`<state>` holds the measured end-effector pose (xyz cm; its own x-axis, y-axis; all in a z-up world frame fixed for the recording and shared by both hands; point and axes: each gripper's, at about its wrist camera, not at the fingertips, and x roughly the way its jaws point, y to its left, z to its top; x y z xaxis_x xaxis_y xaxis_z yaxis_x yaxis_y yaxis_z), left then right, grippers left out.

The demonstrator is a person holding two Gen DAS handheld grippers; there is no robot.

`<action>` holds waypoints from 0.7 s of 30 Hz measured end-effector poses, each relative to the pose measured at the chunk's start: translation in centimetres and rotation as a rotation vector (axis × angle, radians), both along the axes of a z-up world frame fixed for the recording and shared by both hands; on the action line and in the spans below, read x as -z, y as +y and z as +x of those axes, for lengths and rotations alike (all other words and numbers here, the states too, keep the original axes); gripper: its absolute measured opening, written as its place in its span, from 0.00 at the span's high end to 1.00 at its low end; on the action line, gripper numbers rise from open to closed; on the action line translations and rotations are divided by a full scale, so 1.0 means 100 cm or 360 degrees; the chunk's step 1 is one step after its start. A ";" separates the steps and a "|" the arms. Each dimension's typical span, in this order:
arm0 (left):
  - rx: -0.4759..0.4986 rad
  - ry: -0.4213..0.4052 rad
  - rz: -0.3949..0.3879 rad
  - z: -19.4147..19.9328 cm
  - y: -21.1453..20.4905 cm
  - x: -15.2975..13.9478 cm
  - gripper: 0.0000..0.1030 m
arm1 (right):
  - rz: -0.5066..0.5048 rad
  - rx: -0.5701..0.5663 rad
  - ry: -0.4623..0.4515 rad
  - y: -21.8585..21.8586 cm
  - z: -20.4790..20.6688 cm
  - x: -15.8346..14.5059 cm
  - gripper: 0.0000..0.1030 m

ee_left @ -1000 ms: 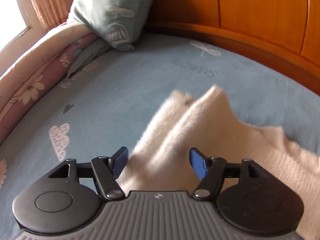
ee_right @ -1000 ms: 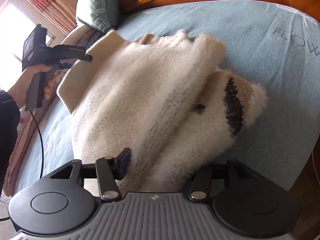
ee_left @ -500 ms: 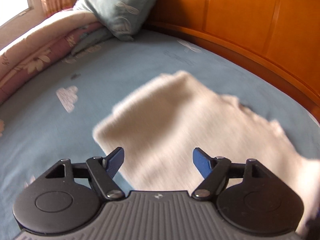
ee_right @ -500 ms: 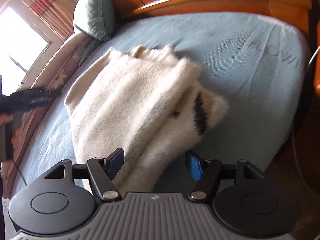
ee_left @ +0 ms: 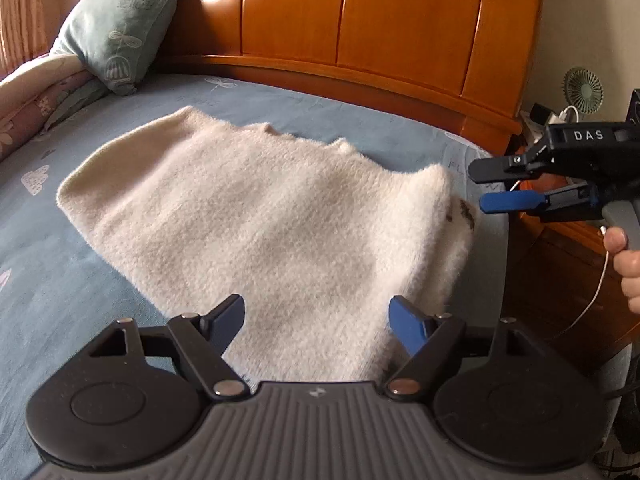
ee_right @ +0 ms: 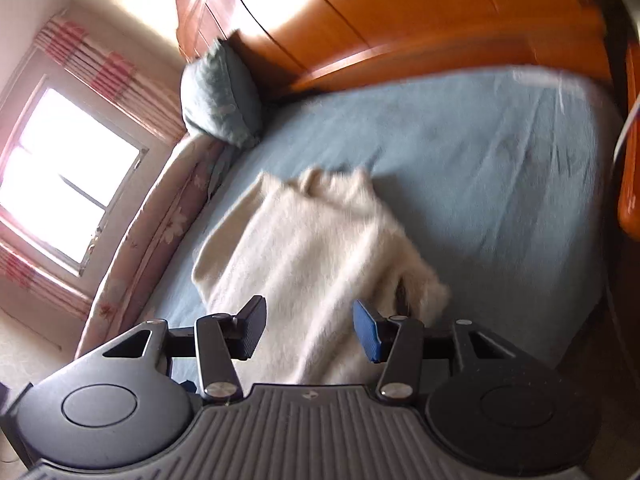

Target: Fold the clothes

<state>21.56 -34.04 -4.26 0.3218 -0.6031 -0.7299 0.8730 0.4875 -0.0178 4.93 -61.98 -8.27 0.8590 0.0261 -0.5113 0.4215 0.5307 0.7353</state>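
Both grippers, left (ee_left: 318, 320) and right (ee_right: 310, 328), hover with fingers spread, the left's just widening and the right's just narrowing, nothing between them; the sweater (ee_left: 256, 216) overhangs the bed's (ee_left: 280, 104) right edge and may slide off.

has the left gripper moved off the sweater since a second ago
Yes. The left gripper has pulled back from the sweater, away from the pillow; its jaws, opening, stand empty.

Left hand-held gripper (ee_left: 318, 322) opening, empty — right hand-held gripper (ee_right: 310, 330) closing, empty.
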 end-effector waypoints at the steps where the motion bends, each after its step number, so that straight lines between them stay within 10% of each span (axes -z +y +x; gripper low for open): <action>1: -0.0040 -0.0022 0.0012 -0.005 0.006 0.002 0.23 | 0.0055 -0.0024 0.0021 0.004 -0.002 0.007 0.47; 5: -0.0217 0.0021 0.0009 -0.008 0.038 0.005 0.21 | 0.0149 -0.0134 0.0123 0.031 -0.008 0.031 0.46; 9: -0.0359 0.0092 -0.0020 -0.011 0.064 0.009 0.21 | 0.0216 -0.0186 0.0101 0.049 0.000 0.051 0.20; 17: -0.0452 0.0143 -0.0052 -0.030 0.095 0.012 0.20 | 0.0333 -0.0191 0.0052 0.069 0.033 0.069 0.19; 21: -0.0486 0.0139 -0.0076 -0.031 0.104 0.009 0.20 | 0.0284 -0.0203 0.0084 0.074 0.039 0.058 0.43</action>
<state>18.48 -23.60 -5.19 0.4305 -0.5223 -0.7361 0.6805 0.7236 -0.1154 8.83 -54.60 -14.03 0.8153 0.2269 -0.5328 0.3994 0.4459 0.8010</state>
